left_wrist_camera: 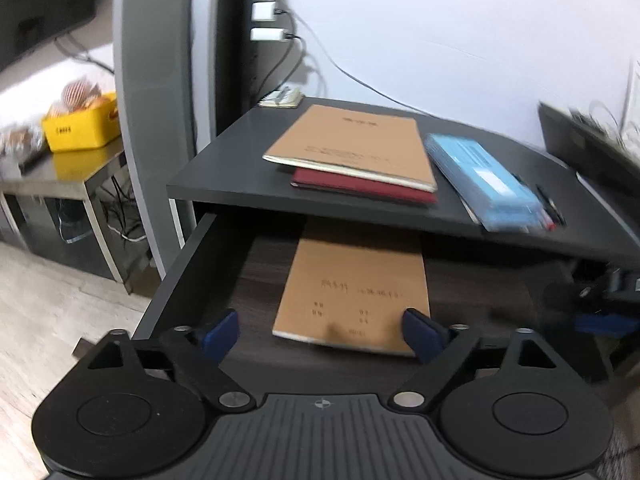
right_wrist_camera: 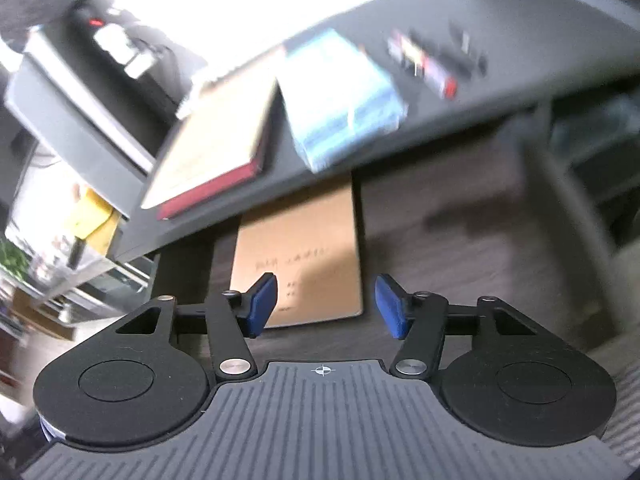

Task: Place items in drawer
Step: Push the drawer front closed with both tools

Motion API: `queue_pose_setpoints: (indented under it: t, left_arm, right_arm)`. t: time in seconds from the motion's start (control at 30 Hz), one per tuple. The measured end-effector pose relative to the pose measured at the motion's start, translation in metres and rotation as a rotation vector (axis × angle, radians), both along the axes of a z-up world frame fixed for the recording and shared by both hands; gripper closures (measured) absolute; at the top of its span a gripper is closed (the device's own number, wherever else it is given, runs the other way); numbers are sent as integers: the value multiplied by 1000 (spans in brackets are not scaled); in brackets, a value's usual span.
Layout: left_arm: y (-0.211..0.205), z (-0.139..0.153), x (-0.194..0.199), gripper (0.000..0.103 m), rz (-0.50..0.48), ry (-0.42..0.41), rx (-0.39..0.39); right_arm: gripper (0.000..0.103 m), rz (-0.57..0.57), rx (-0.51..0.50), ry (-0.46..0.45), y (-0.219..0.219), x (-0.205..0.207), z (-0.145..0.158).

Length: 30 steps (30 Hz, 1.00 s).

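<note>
The drawer (left_wrist_camera: pixel 188 264) under the black desk (left_wrist_camera: pixel 224 168) is pulled open. A brown notebook (left_wrist_camera: pixel 352 292) lies flat on its wood-grain floor; it also shows in the right wrist view (right_wrist_camera: pixel 304 248). On the desk a second brown notebook (left_wrist_camera: pixel 356 144) lies on a dark red book (left_wrist_camera: pixel 360 188), beside a blue packet (left_wrist_camera: pixel 484 180) and several pens (left_wrist_camera: pixel 548 208). My left gripper (left_wrist_camera: pixel 320 332) is open and empty just above the drawer notebook's near edge. My right gripper (right_wrist_camera: pixel 326 306) is open and empty over the same notebook.
A yellow bin (left_wrist_camera: pixel 80 124) stands on a steel table (left_wrist_camera: pixel 60 176) at the left. A grey pillar (left_wrist_camera: pixel 156 120) and a power strip with chargers (left_wrist_camera: pixel 264 12) are behind the desk. A dark monitor base (left_wrist_camera: pixel 584 148) sits at the desk's right.
</note>
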<state>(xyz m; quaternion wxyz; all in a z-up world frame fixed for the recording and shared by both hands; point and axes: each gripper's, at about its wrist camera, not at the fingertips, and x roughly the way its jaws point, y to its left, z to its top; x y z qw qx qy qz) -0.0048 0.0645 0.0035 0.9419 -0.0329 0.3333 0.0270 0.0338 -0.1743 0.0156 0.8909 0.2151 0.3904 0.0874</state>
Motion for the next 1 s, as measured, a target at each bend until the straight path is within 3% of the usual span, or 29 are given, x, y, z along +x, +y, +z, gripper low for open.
queue_pose_setpoints:
  t: [0.1, 0.33, 0.47, 0.63, 0.77, 1.0]
  left_arm:
    - [-11, -4, -15, 9, -15, 21, 42]
    - [-20, -26, -33, 4, 1, 131, 114]
    - [-19, -37, -30, 4, 42, 180, 146]
    - [-14, -46, -23, 3, 99, 194, 133]
    - [-13, -50, -18, 3, 95, 218, 109]
    - [-15, -50, -2, 2, 102, 213, 97]
  right_arm:
    - [14, 9, -86, -44, -5, -35, 12]
    - [3, 117, -175, -12, -6, -82, 4]
    - [3, 139, -267, 50, -7, -94, -14]
    - [3, 55, -315, 109, -15, -84, -42]
    - [3, 3, -325, 99, -22, -69, -57]
    - [3, 42, -339, 88, -16, -48, -66]
